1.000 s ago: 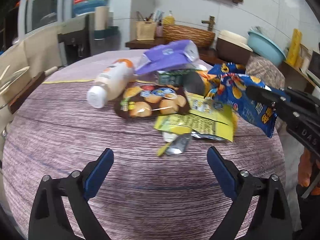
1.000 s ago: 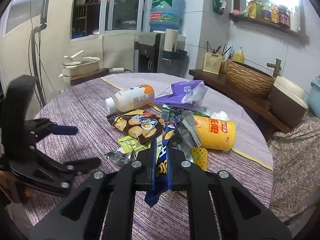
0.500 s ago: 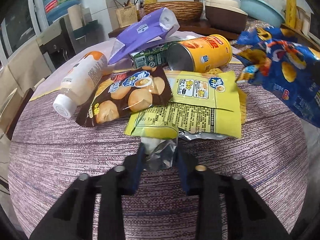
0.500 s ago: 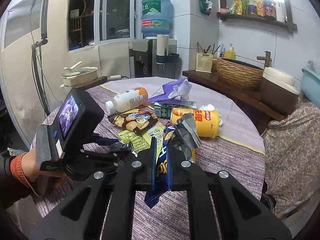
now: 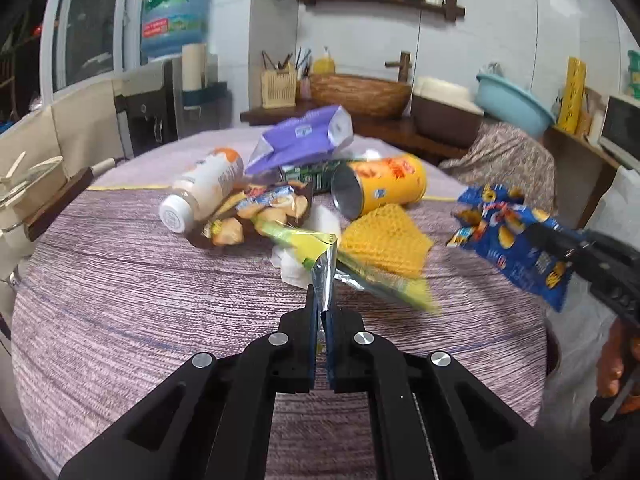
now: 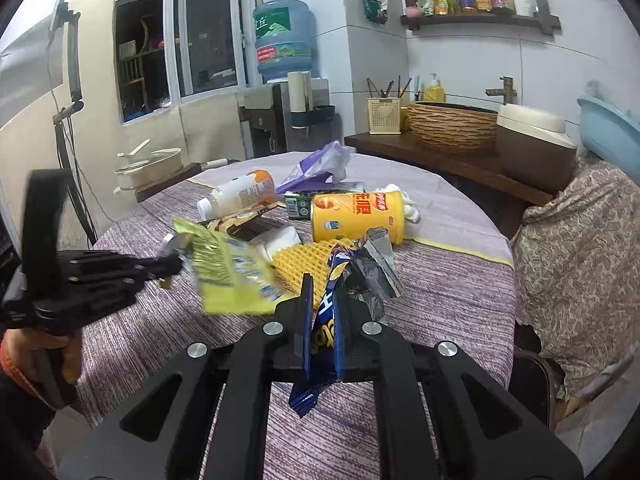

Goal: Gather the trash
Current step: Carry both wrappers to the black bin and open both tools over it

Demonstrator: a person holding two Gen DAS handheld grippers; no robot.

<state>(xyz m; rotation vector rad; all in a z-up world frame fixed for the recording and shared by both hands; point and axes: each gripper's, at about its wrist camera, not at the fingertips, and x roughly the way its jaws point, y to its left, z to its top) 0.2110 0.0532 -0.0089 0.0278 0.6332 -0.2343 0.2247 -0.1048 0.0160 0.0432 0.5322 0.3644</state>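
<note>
My left gripper has its jaws closing, pads pressed on the silver end of a yellow-green snack wrapper. The wrapper hangs lifted off the round table. In the right wrist view the same wrapper dangles from the left gripper at the left. My right gripper is shut on a blue chip bag, held above the table's near right edge, and the blue chip bag also shows in the left wrist view. A yellow can, white bottle, purple bag and brown cookie bag lie piled mid-table.
A yellow foam net, white tissue and a green carton lie among the pile. A wooden counter with a wicker basket stands behind the table. A patterned cloth-covered seat is at the right. A pot sits far left.
The left gripper went from wide open to shut on the yellow-green wrapper and lifted it, uncovering the foam net and tissue. The right gripper kept its grip on the blue bag and shifted sideways.
</note>
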